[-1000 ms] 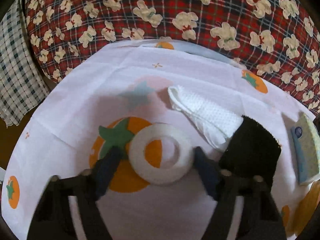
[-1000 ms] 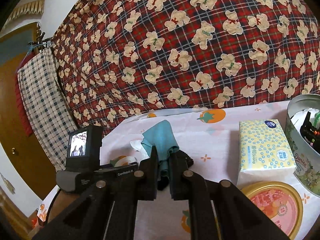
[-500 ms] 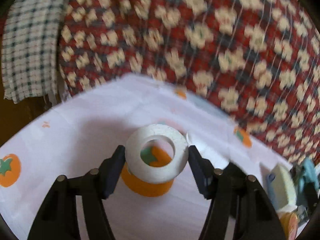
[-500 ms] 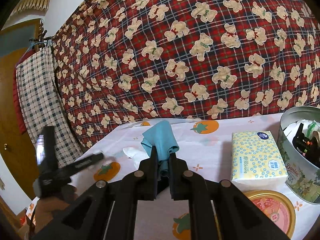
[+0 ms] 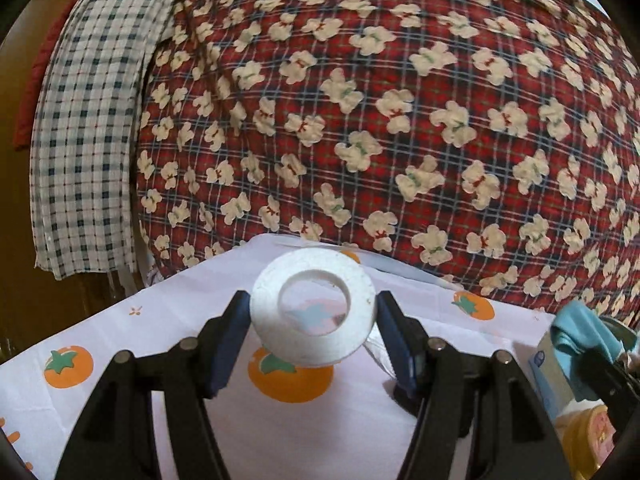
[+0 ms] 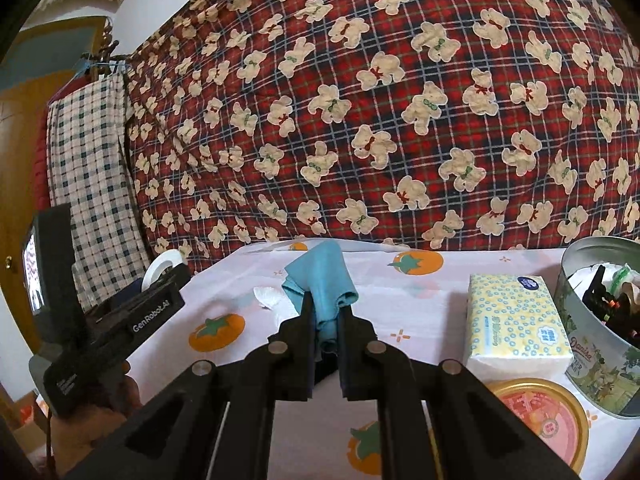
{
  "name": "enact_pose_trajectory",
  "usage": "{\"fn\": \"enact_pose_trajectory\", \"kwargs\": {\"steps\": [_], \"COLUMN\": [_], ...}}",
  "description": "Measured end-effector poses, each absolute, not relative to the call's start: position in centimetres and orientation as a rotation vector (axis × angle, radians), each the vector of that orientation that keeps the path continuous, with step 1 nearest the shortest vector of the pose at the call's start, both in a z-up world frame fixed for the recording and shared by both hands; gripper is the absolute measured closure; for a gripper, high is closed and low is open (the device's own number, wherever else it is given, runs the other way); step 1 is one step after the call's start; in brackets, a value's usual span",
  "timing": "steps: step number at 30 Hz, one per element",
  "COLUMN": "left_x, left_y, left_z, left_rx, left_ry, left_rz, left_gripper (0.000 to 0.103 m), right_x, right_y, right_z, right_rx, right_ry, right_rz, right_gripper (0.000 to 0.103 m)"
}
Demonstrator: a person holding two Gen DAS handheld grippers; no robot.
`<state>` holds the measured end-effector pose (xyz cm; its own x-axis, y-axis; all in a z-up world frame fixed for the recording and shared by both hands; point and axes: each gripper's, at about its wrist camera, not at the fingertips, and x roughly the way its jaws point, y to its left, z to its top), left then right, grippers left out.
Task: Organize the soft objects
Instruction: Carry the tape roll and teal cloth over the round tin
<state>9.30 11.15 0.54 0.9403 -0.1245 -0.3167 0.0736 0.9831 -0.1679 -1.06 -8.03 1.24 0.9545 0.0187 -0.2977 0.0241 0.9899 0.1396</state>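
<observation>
My left gripper (image 5: 313, 316) is shut on a white foam ring (image 5: 276, 312) and holds it up above the tomato-print tablecloth (image 5: 120, 332). The ring also shows in the right wrist view (image 6: 160, 266), at the left gripper's tip. My right gripper (image 6: 325, 312) is shut on a blue cloth (image 6: 320, 280) and holds it above the table; the cloth also shows in the left wrist view (image 5: 580, 332). A white mesh cloth (image 6: 272, 298) lies on the table behind it. A dark cloth under the right gripper is mostly hidden.
A tissue pack (image 6: 516, 320) lies right of centre. A round tin (image 6: 600, 324) with items inside stands at the far right, its orange lid (image 6: 540, 412) lying in front. A red bear-print blanket (image 6: 400, 100) rises behind the table. A checked cloth (image 5: 88, 140) hangs at left.
My left gripper has lifted the white ring off the table and tilted up toward the blanket. My right gripper has risen slightly with the blue cloth.
</observation>
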Motion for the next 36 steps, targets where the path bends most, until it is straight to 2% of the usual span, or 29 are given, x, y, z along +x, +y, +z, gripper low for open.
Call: {"fn": "enact_pose_trajectory", "kwargs": {"steps": [19, 36], "left_x": [4.5, 0.3], "left_y": [7.0, 3.9], "left_z": [0.9, 0.7], "left_rx": [-0.081, -0.163], "left_ry": [0.314, 0.347], "left_rz": [-0.169, -0.296], "left_gripper": [0.04, 0.04], "right_x": [-5.0, -8.7], "right_y": [-10.4, -16.7], "right_z": [0.9, 1.4], "right_rx": [0.106, 0.137], "right_ry": [0.288, 0.249], "right_rz": [-0.036, -0.123], "right_gripper": [0.093, 0.093]}}
